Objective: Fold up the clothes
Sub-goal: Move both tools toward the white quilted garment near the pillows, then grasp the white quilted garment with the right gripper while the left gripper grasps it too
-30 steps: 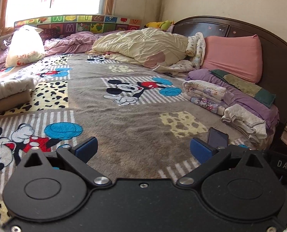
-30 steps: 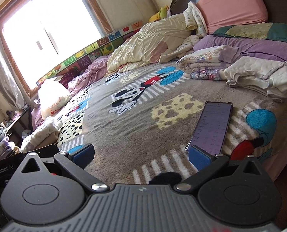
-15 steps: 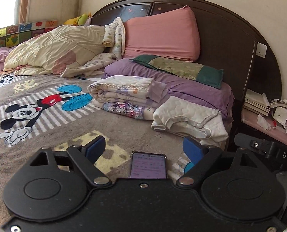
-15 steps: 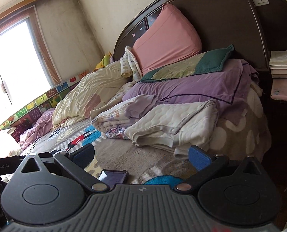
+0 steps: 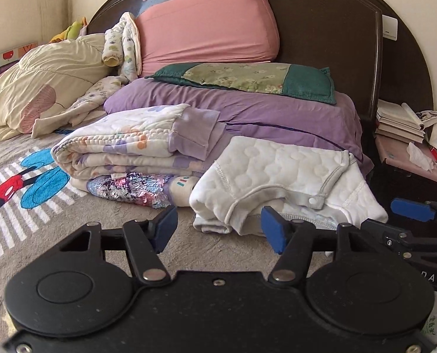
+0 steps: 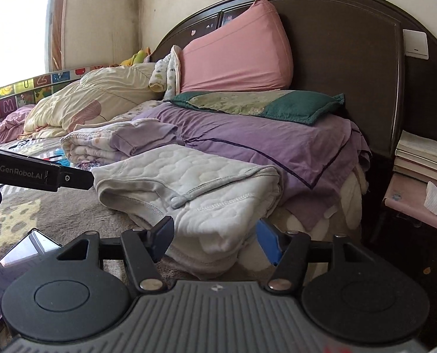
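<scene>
A white quilted garment [image 5: 277,173] lies folded on the grey cartoon blanket [image 5: 56,214], near the bed's right edge. My left gripper [image 5: 218,229] is open just short of its near hem, with nothing between the fingers. In the right wrist view the same garment [image 6: 189,182] fills the middle. My right gripper [image 6: 215,238] is open, and the garment's near corner shows between its fingertips; I cannot tell if they touch it. The right gripper's blue pad [image 5: 412,210] shows at the far right of the left wrist view.
A folded floral quilted stack [image 5: 124,147] over a sequinned piece [image 5: 130,188] lies left of the garment. Purple bedding [image 5: 262,111], green [image 5: 248,78] and pink pillows [image 5: 206,23] are behind. A phone [image 6: 21,253] lies near-left. A nightstand with books [image 6: 421,158] stands right.
Both views have swung right, from the middle of the bed to the headboard end, and closed in on the white garment. Both pairs of jaws stand narrower than before.
</scene>
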Motion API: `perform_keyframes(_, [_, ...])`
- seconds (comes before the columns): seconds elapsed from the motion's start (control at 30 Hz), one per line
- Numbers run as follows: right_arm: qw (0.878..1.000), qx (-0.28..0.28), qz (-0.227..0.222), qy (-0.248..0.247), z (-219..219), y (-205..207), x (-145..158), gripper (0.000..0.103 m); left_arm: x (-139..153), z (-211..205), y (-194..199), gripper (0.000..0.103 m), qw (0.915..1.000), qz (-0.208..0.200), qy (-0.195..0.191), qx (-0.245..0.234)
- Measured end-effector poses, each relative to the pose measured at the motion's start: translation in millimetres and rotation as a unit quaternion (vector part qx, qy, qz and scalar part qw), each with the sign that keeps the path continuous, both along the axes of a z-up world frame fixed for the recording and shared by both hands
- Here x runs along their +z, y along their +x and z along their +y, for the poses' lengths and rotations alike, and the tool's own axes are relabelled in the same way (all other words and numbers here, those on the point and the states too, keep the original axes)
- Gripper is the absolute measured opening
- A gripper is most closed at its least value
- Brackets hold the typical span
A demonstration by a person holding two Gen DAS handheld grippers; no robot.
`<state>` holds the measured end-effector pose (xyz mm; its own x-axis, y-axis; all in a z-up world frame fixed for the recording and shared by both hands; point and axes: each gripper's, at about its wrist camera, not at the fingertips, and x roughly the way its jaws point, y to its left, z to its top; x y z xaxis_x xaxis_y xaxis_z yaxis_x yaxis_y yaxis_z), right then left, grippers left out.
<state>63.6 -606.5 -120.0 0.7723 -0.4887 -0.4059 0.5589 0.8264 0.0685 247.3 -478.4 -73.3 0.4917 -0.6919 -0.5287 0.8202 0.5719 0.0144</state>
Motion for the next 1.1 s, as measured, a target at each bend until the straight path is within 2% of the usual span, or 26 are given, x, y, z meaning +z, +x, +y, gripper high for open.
perform_keyframes(0.1, [1.000, -0.013, 0.009, 0.011, -6.3, 6.4, -7.3, 0.063, -4.8, -18.8, 3.1, 0.062, 0.9995, -0.023, 0.022, -0.006])
perform_keyframes(0.17, [1.000, -0.013, 0.007, 0.015, -9.0, 10.6, -11.1, 0.063, -9.9, -32.9, 3.4, 0.058, 0.9975, -0.046, 0.053, -0.012])
perform_keyframes(0.2, [1.000, -0.009, 0.003, 0.013, -9.2, 12.4, -12.3, 0.063, -12.7, -39.3, 3.4, 0.051, 0.9959, -0.057, 0.070, -0.011])
perform_keyframes(0.27, [1.000, 0.000, 0.000, 0.008, -9.8, 16.2, -12.9, 0.054, -15.7, -47.0, 4.9, 0.039, 0.9938, -0.067, 0.088, -0.011])
perform_keyframes(0.3, [1.000, 0.005, -0.002, 0.005, -10.2, 17.7, -12.3, 0.045, -15.3, -48.4, 5.8, 0.029, 0.9933, -0.070, 0.091, -0.009])
perform_keyframes(0.33, [1.000, 0.012, -0.006, 0.005, -10.9, 18.4, -11.0, 0.039, -11.9, -47.0, 5.3, 0.018, 0.9937, -0.072, 0.086, -0.007])
perform_keyframes(0.37, [1.000, 0.015, -0.011, 0.005, -11.1, 18.0, -8.9, 0.037, -8.0, -45.3, 4.4, 0.016, 0.9941, -0.074, 0.080, -0.006])
perform_keyframes(0.4, [1.000, 0.020, -0.018, 0.003, -10.7, 16.8, -5.9, 0.030, -0.4, -41.3, 0.6, 0.013, 0.9947, -0.076, 0.068, -0.010])
perform_keyframes(0.43, [0.999, 0.025, -0.024, 0.002, -10.2, 15.5, -2.3, 0.024, 8.3, -37.9, -5.6, 0.012, 0.9939, -0.090, 0.062, -0.014])
perform_keyframes(0.53, [0.998, 0.041, -0.048, -0.006, -5.3, 9.9, 13.8, 0.019, 37.2, -24.9, -22.3, 0.011, 0.9915, -0.123, 0.037, -0.020])
perform_keyframes(0.7, [0.990, 0.082, -0.113, -0.025, 15.4, -4.9, 64.9, 0.017, 101.4, 20.9, -32.6, 0.010, 0.9903, -0.135, -0.033, 0.010])
perform_keyframes(0.83, [0.972, 0.134, -0.189, -0.031, 37.3, -18.3, 121.0, 0.017, 165.8, 87.9, -38.9, 0.010, 0.9831, -0.128, -0.115, 0.063])
perform_keyframes(0.9, [0.959, 0.164, -0.230, -0.026, 48.4, -24.6, 151.4, 0.017, 190.6, 121.1, -44.7, 0.010, 0.9781, -0.132, -0.137, 0.085])
perform_keyframes(0.97, [0.945, 0.194, -0.262, -0.021, 60.4, -26.6, 181.2, 0.017, 216.3, 159.9, -52.1, 0.010, 0.9712, -0.127, -0.173, 0.104])
perform_keyframes(1.0, [0.937, 0.213, -0.278, -0.013, 66.3, -26.6, 193.8, 0.016, 231.3, 181.9, -59.4, 0.010, 0.9656, -0.138, -0.190, 0.112])
perform_keyframes(1.07, [0.919, 0.251, -0.305, 0.016, 76.5, -24.3, 214.1, 0.016, 253.7, 215.2, -72.4, 0.010, 0.9576, -0.169, -0.194, 0.129])
perform_keyframes(1.1, [0.910, 0.268, -0.314, 0.028, 83.0, -21.4, 223.2, 0.016, 261.6, 230.9, -75.0, 0.010, 0.9559, -0.168, -0.198, 0.138])
